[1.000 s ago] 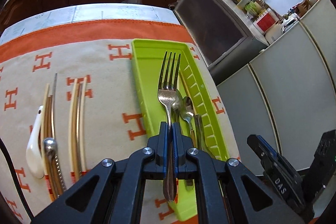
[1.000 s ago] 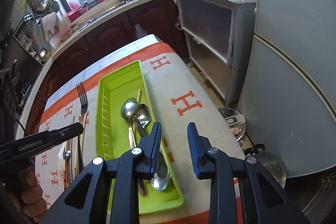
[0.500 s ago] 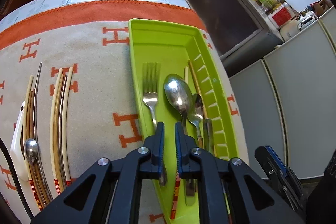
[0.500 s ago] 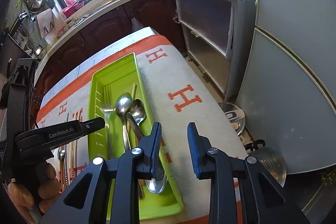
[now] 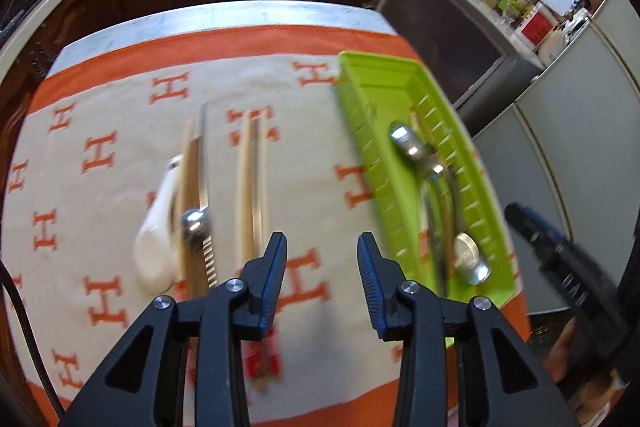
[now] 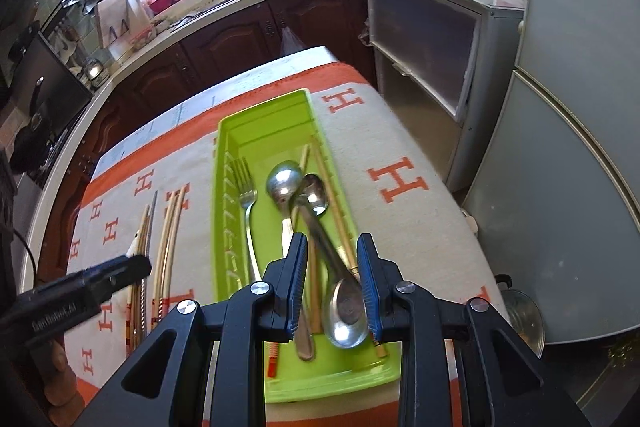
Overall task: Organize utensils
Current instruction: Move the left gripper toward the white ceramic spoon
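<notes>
- Cream cloth (image 5: 120, 131) with orange H marks covers the table in the left wrist view; the left gripper (image 5: 322, 267) is opening, nothing between its jaws, with the green tray (image 5: 360, 115) at two o'clock and chopsticks (image 5: 252, 179) at eleven.
- Right wrist view: the right gripper (image 6: 332, 283) hangs over the tray, jaws parted and gripping nothing; fork (image 6: 245, 195) at eleven o'clock, spoons (image 6: 284, 183) at twelve.

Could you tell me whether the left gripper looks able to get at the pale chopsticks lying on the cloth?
Probably yes. The left gripper is empty, its jaws opening, and the chopsticks lie just ahead to its left on the cloth, with nothing over them. The metal utensil beside them lies apart.
</notes>
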Available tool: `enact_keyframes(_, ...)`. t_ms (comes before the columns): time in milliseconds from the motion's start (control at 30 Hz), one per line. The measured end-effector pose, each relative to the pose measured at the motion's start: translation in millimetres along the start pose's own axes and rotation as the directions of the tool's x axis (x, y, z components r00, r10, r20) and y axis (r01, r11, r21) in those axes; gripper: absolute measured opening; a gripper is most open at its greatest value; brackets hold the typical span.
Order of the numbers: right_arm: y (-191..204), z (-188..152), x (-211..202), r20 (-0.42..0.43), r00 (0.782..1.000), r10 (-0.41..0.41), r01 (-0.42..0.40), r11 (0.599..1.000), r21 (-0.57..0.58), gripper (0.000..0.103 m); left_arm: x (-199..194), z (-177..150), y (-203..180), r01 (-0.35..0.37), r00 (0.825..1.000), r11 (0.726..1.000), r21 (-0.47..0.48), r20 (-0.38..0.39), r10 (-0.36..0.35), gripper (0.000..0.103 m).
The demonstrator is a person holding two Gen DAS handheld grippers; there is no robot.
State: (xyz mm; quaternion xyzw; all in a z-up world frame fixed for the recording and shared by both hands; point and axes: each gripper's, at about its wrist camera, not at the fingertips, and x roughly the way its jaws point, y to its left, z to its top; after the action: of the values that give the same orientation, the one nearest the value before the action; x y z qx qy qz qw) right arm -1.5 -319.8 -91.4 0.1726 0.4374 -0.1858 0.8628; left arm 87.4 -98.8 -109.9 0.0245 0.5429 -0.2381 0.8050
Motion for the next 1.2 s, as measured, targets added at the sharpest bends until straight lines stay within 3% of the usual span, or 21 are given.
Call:
enact_keyframes(233,40.3,-12.9,-4.7,-0.015,0.999,0.029,-0.03,0.996,-0.085,0.026,-27.0,-40.8,57.1,-0.081,0.996,0.994,-0.067,0.021,0.083,0.035)
enact_keyframes(633,120.7,-27.1,-11.1,-0.069,0.994,0.084,-0.1,0.961,-0.259,0.026,-52.6,-63.5,142.4,-0.147,0.984,0.961,-0.235,0.062,0.165,0.037)
enact_keyframes(967,157.5,-9.7,27.8,-0.219,0.961,0.169,-0.221,0.945,-0.241,0.026,-52.3,-50.1,174.4,-0.141,0.984,0.952,-0.272,0.068,0.165,0.037)
enact_keyframes(1200,169.2,-3.7,61.5,-0.292,0.938,0.186,-0.251,0.946,-0.204,0.026,-25.8,-27.6,171.6,-0.019,0.998,0.972,-0.236,0.057,0.033,0.037)
